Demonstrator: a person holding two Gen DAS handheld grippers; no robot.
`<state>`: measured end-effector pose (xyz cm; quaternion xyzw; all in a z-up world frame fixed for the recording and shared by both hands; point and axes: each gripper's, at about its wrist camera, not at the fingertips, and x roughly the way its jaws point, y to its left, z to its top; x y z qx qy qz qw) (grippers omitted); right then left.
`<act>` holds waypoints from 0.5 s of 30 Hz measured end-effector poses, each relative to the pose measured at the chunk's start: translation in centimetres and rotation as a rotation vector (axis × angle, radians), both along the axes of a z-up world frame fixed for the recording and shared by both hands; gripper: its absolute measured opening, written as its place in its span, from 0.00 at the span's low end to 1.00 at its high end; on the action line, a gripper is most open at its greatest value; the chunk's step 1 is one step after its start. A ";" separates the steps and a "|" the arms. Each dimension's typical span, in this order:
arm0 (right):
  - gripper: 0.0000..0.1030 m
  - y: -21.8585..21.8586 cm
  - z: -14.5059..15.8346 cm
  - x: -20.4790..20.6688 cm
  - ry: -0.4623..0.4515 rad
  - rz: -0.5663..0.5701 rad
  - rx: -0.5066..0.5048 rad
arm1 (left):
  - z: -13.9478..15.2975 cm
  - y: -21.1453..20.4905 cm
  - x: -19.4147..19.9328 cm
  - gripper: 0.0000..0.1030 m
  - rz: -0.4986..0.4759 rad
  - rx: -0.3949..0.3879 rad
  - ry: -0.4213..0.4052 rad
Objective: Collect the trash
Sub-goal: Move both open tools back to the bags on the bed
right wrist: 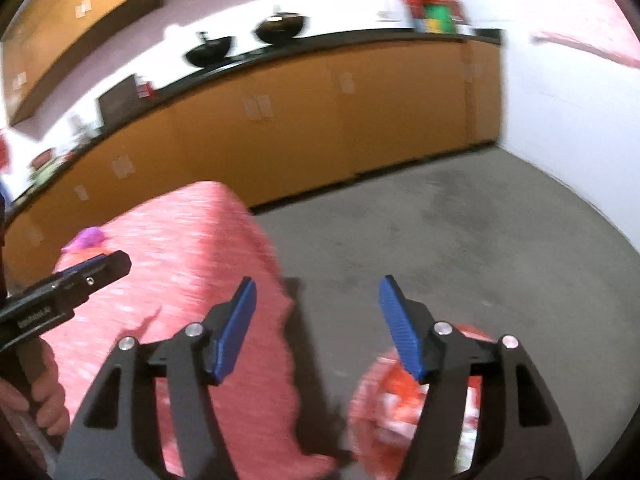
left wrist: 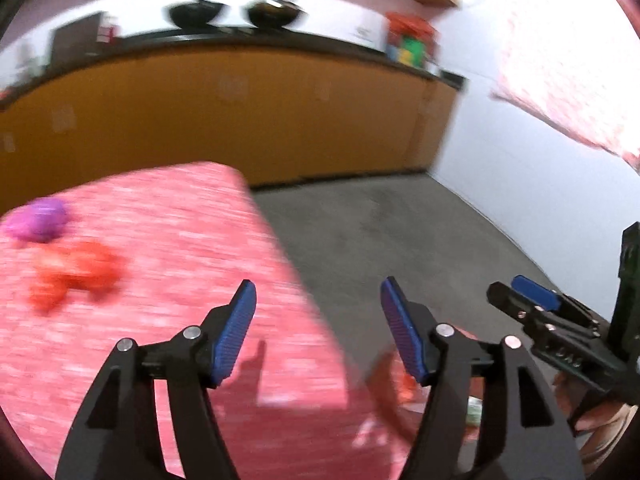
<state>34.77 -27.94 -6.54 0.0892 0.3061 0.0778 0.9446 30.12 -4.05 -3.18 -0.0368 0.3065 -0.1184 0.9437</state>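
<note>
A crumpled purple scrap (left wrist: 38, 219) and crumpled red-orange trash (left wrist: 74, 276) lie on the pink-clothed table (left wrist: 180, 264), to the left of my left gripper (left wrist: 318, 300). That gripper is open and empty, over the table's right edge. My right gripper (right wrist: 318, 300) is open and empty, above the floor beside the table; it also shows in the left wrist view (left wrist: 532, 296). A pink bin (right wrist: 384, 412) with red and white scraps sits low under the right gripper. The purple scrap shows in the right wrist view (right wrist: 88, 238) too. Both views are blurred.
Orange cabinets (left wrist: 240, 120) under a dark counter with two black bowls (left wrist: 196, 12) run along the far wall. Grey floor (right wrist: 460, 240) lies between the table and a white wall. The left gripper shows in the right wrist view (right wrist: 80, 276).
</note>
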 end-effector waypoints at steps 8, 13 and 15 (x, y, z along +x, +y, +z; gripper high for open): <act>0.61 18.3 0.9 4.4 0.007 0.295 -0.043 | 0.4 16.6 -1.4 0.65 0.302 0.043 -0.029; 0.68 26.3 0.2 6.5 0.017 0.401 -0.087 | -0.4 23.2 -2.3 0.67 0.440 0.102 -0.022; 0.70 28.2 -0.2 7.2 0.023 0.427 -0.111 | -0.7 24.9 -2.3 0.68 0.467 0.108 -0.016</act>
